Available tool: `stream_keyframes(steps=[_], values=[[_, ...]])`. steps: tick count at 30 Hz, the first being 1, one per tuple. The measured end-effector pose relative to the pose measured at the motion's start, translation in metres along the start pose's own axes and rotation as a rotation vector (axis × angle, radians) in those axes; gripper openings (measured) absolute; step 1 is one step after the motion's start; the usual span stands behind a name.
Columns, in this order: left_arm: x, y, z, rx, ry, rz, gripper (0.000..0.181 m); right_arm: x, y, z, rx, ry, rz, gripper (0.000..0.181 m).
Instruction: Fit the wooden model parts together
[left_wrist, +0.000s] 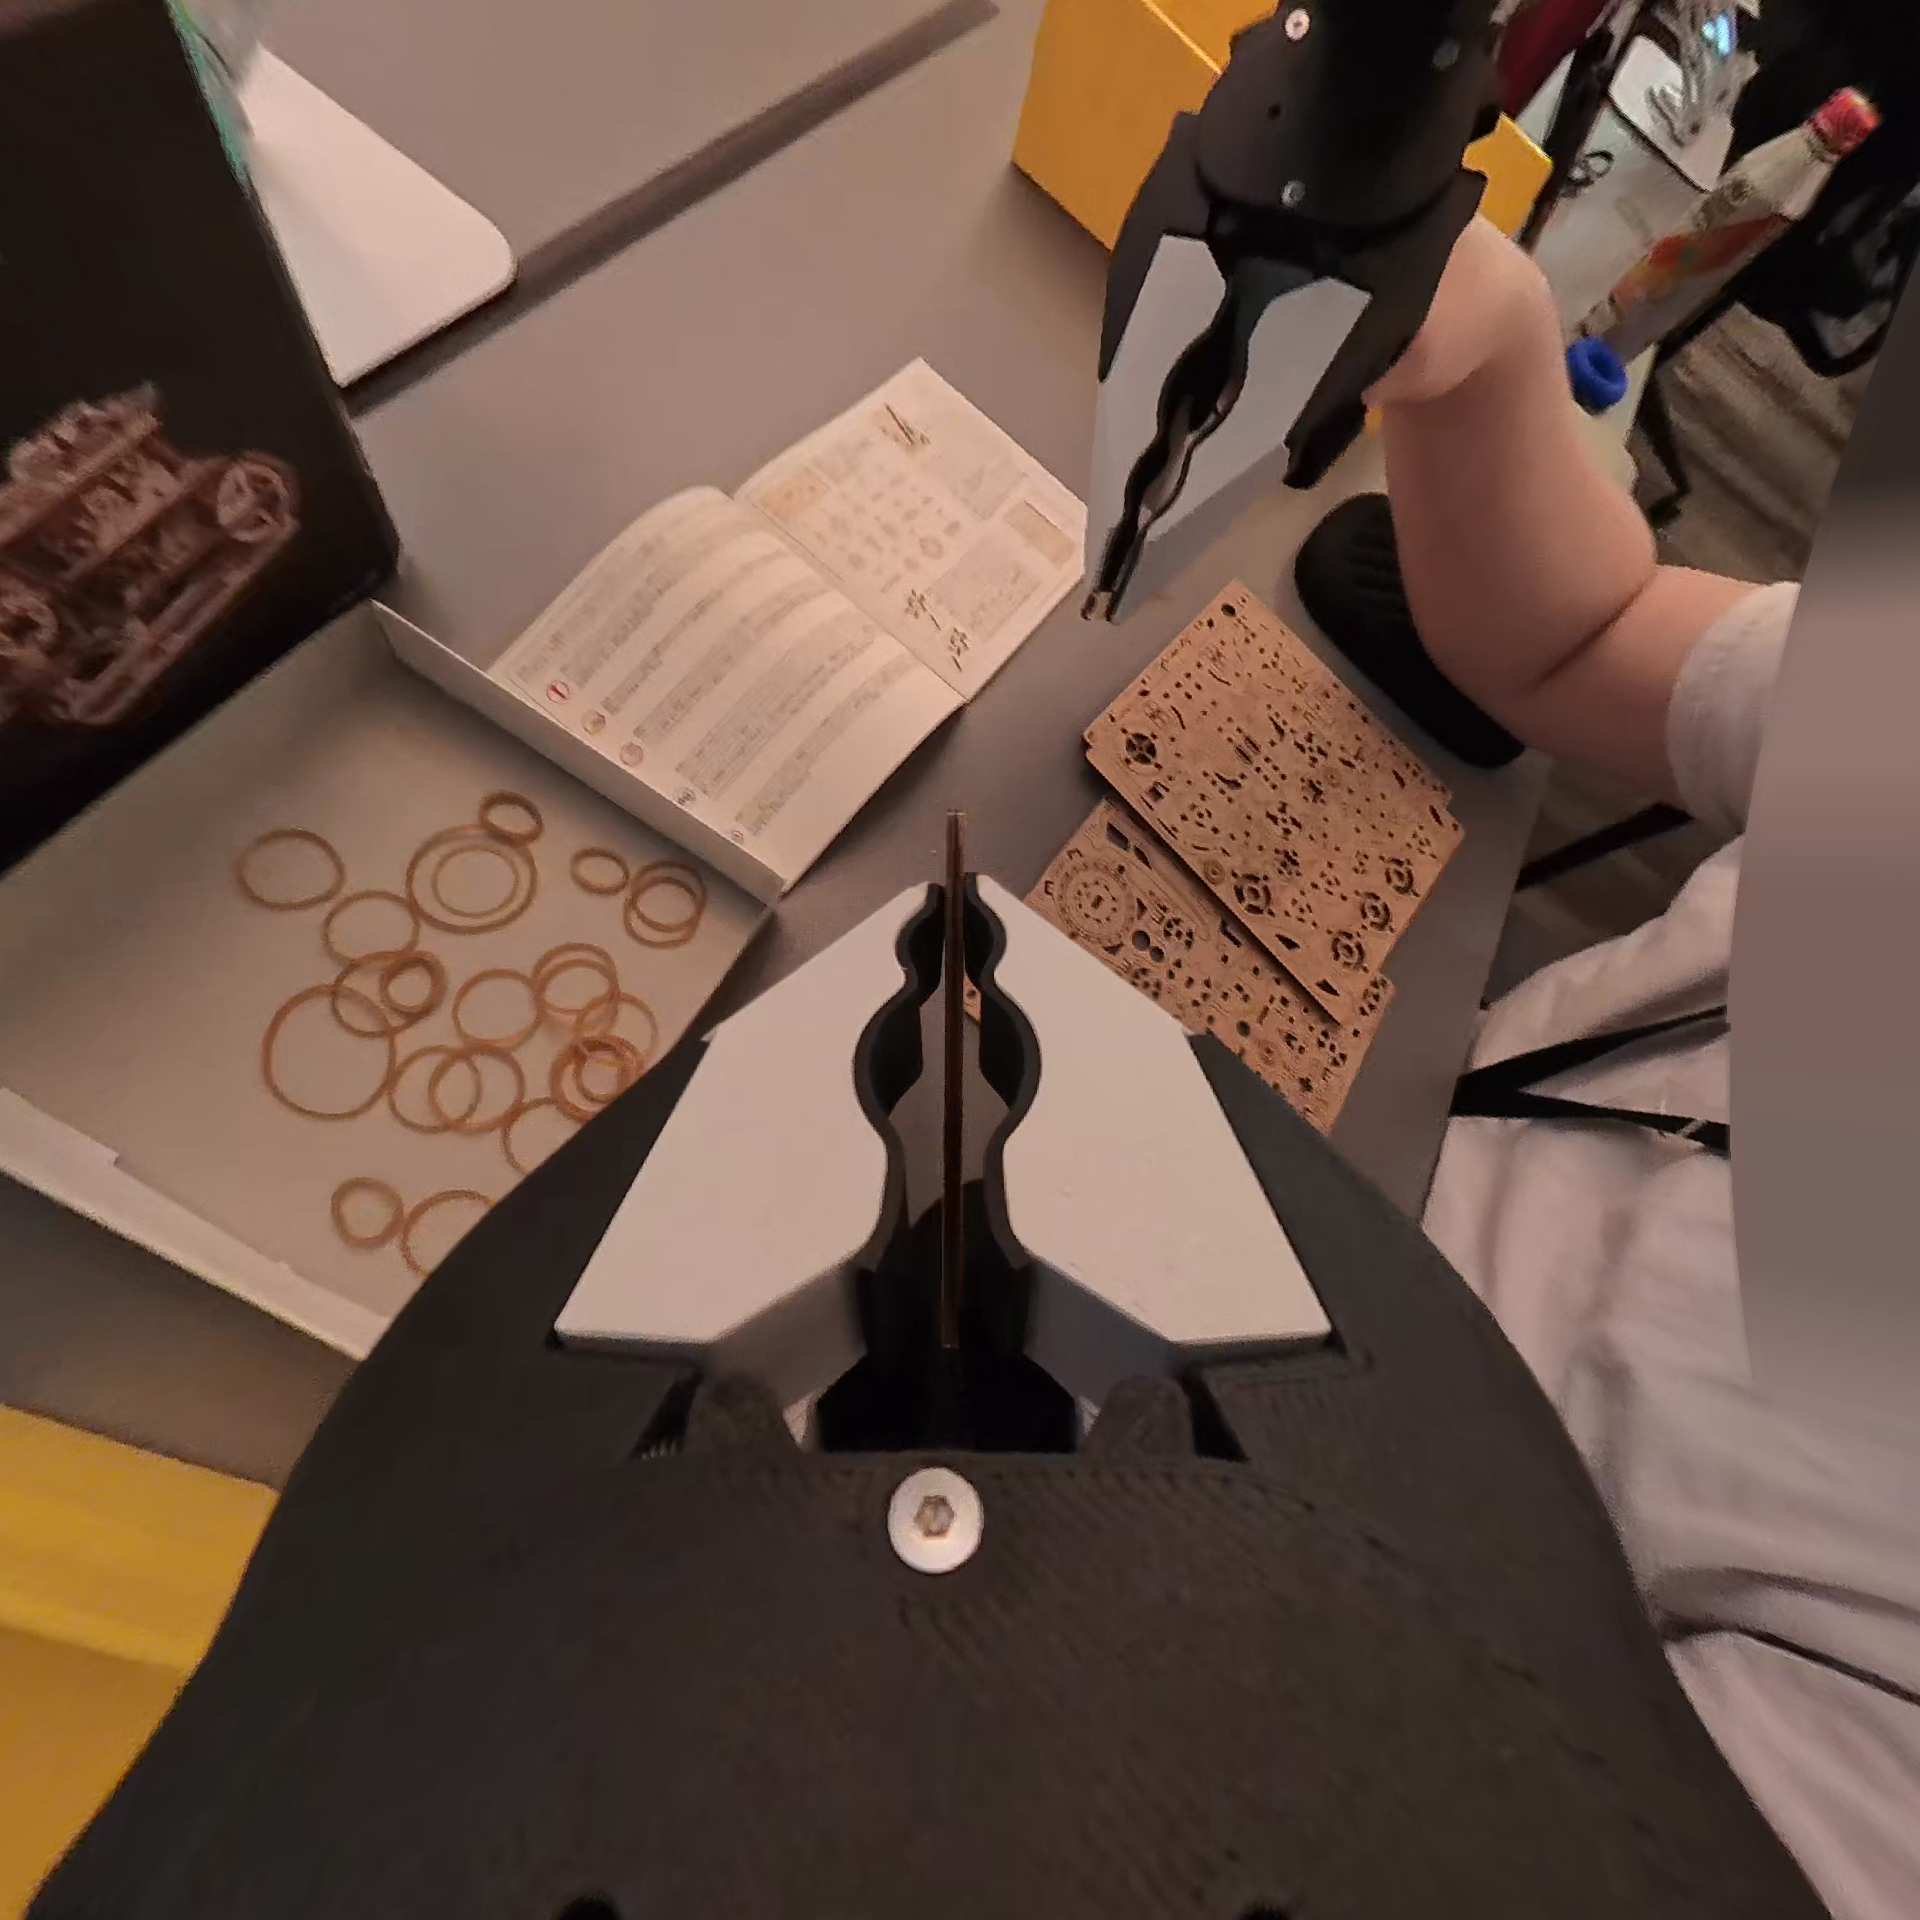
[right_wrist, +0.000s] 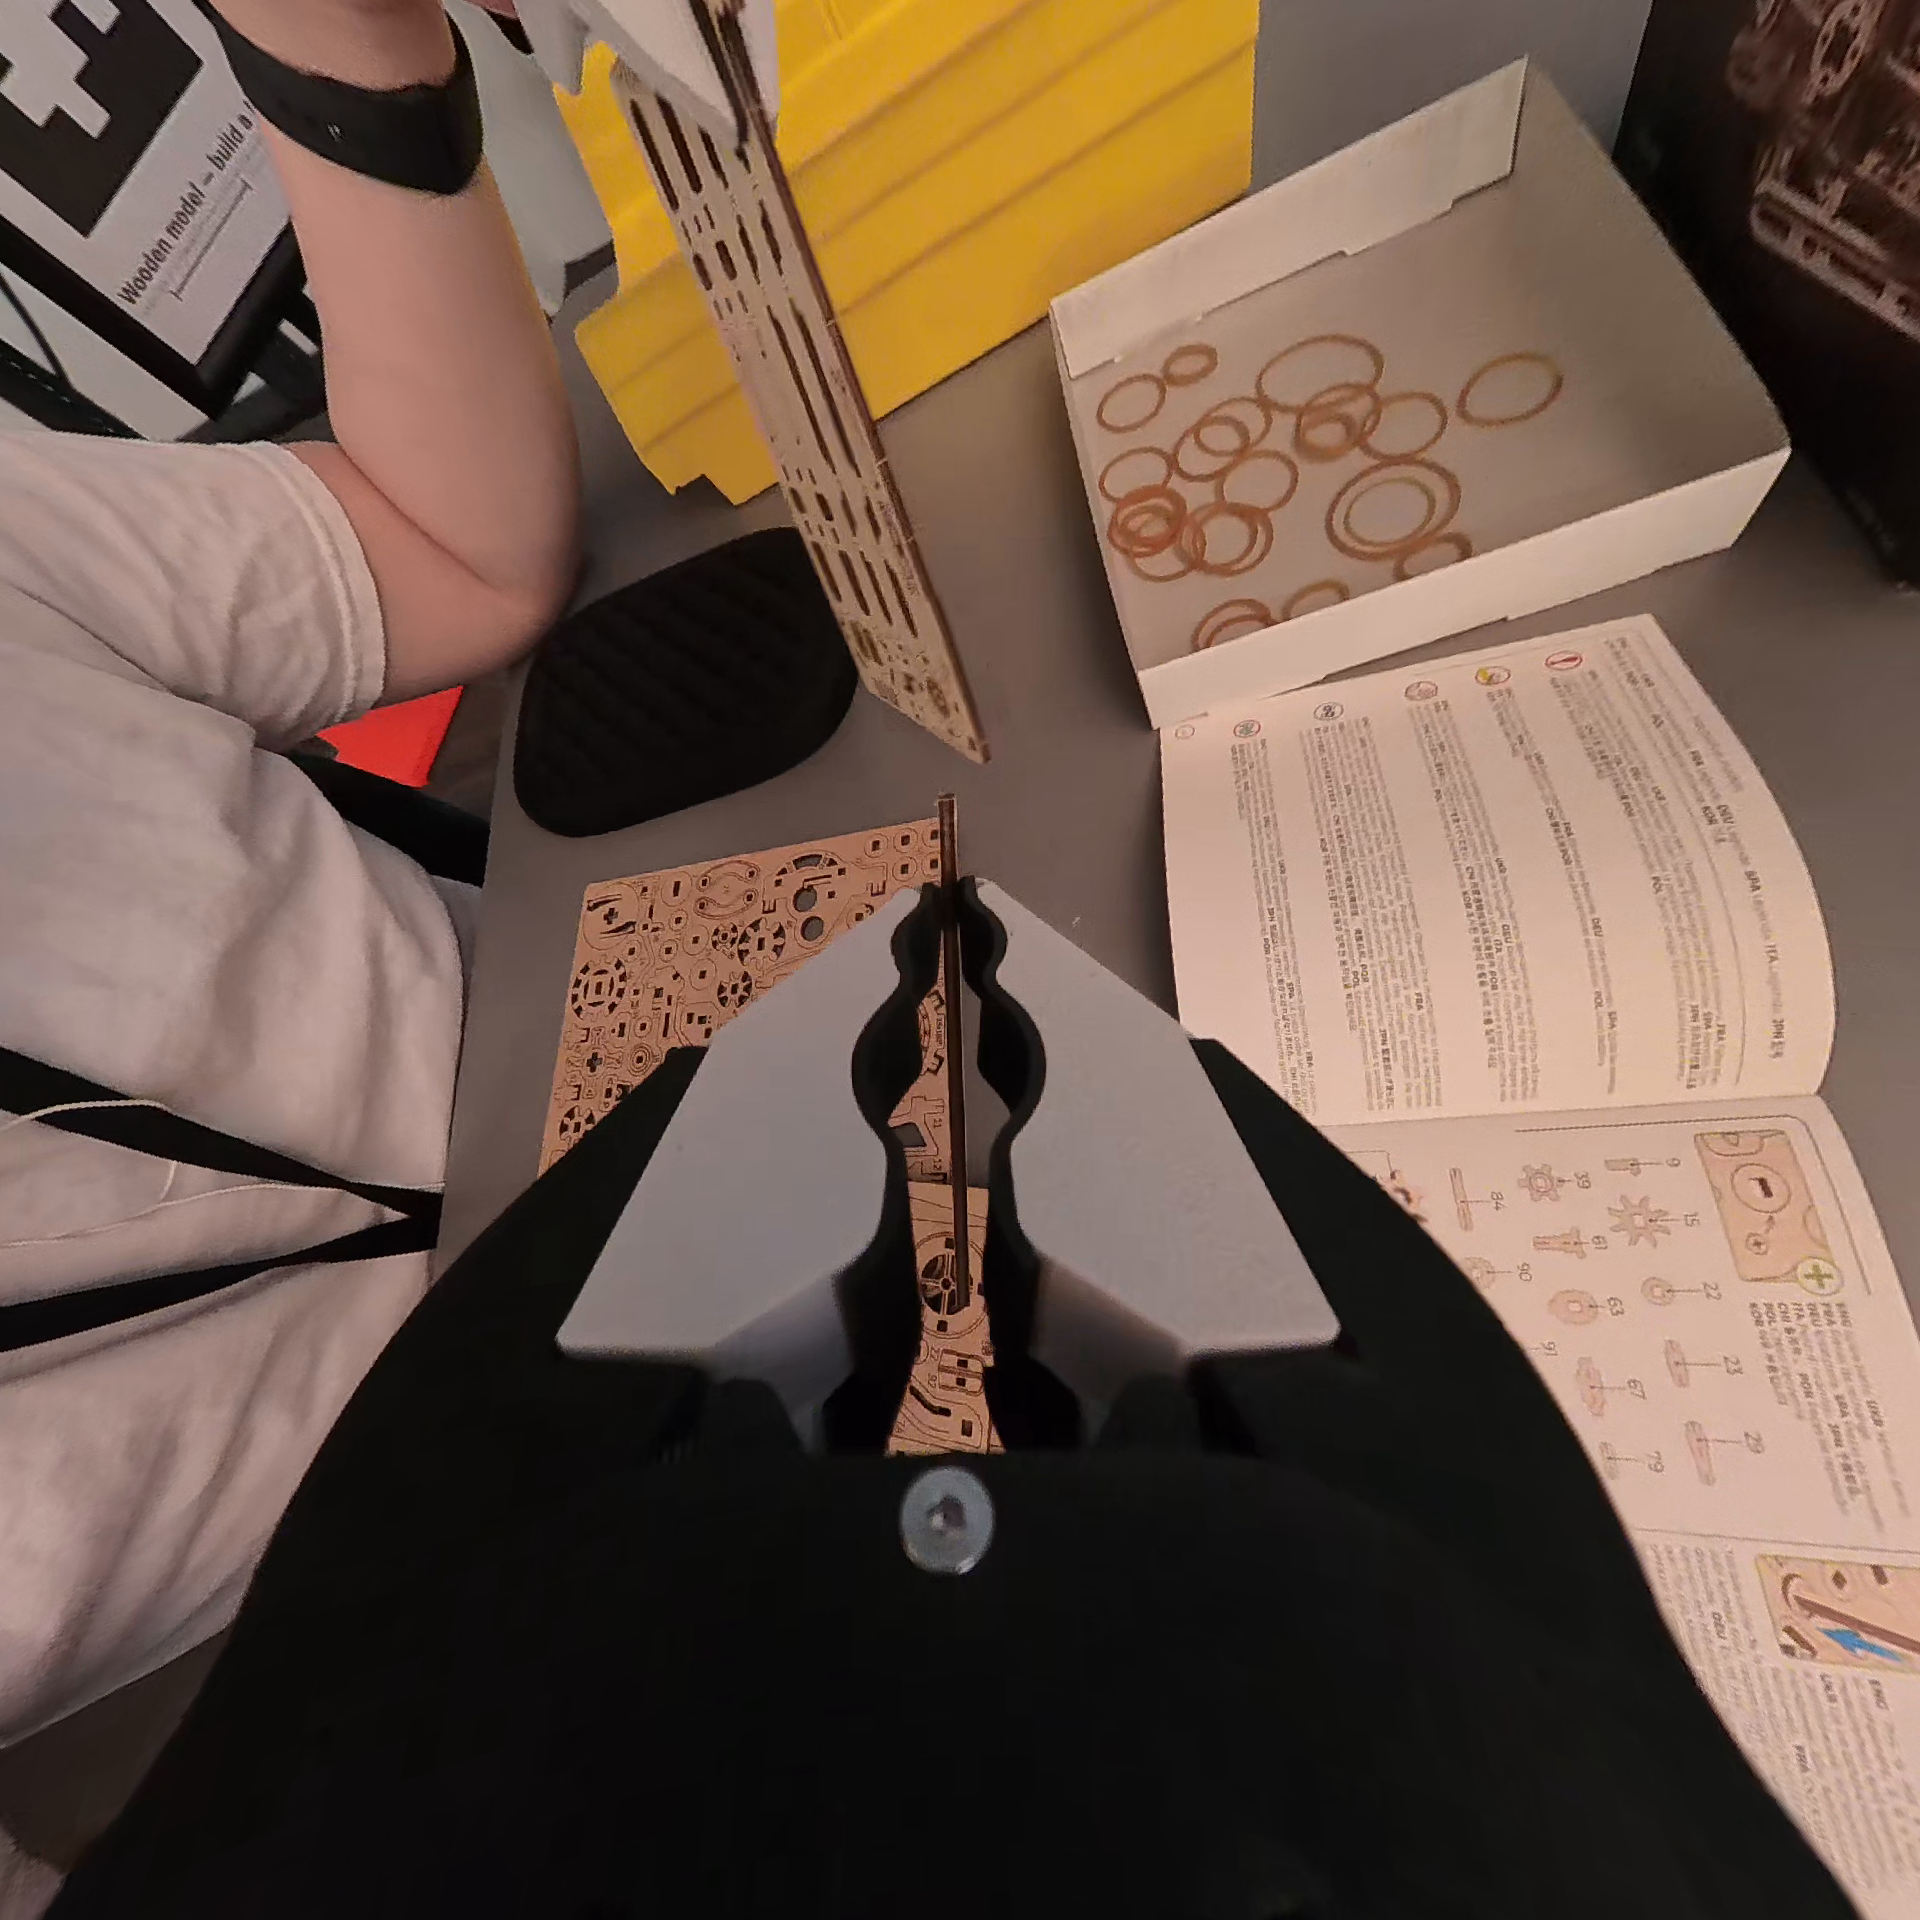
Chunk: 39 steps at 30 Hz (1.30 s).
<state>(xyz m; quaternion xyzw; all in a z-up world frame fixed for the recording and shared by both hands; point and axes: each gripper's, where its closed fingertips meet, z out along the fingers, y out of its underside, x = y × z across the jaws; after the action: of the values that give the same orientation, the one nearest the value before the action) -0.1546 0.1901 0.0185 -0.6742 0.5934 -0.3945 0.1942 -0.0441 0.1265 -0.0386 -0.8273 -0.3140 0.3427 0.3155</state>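
Both wrist cameras sat close behind their claws, angled down at the grey surface (left_wrist: 852, 260) from opposite sides. Each caught the open booklet (left_wrist: 790, 634), the box of rubber bands (right_wrist: 1455, 623) and the other claw.

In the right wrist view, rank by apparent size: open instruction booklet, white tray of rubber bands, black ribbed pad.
1. Instruction booklet
2. White tray
3. Black ribbed pad

The booklet lies nearer the camera, which exaggerates its lead.

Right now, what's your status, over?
Left gripper shut on wooden sheet, held in air. Right gripper shut on thin wooden piece. The two apart, unjoined. Spare sheets flat below, nothing between.
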Motion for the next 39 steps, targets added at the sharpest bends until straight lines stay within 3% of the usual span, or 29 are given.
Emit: stream_keyframes(steps=[8,15,20,26,35,39], values=[[-0.01,-0.001,0.025,0.013,0.111,-0.114,0.0,-0.006,0.003,0.007,0.008,-0.108,0.056,0.002],[-0.003,-0.017,0.033,0.242,0.218,-0.295,0.0,0.001,0.006,0.0,0.021,-0.14,0.112,0.002],[-0.008,-0.003,0.04,0.417,0.18,-0.434,0.0,0.004,0.003,-0.008,0.044,-0.142,0.13,0.002],[-0.003,0.01,0.045,0.56,0.335,-0.665,0.0,-0.002,0.004,-0.007,0.039,-0.182,0.148,0.002],[-0.008,0.032,0.059,0.591,0.24,-0.703,0.0,-0.012,0.009,0.003,0.012,-0.264,0.181,0.002],[-0.011,0.046,0.065,0.602,0.201,-0.75,0.0,-0.019,0.016,0.024,-0.023,-0.332,0.21,0.002]])
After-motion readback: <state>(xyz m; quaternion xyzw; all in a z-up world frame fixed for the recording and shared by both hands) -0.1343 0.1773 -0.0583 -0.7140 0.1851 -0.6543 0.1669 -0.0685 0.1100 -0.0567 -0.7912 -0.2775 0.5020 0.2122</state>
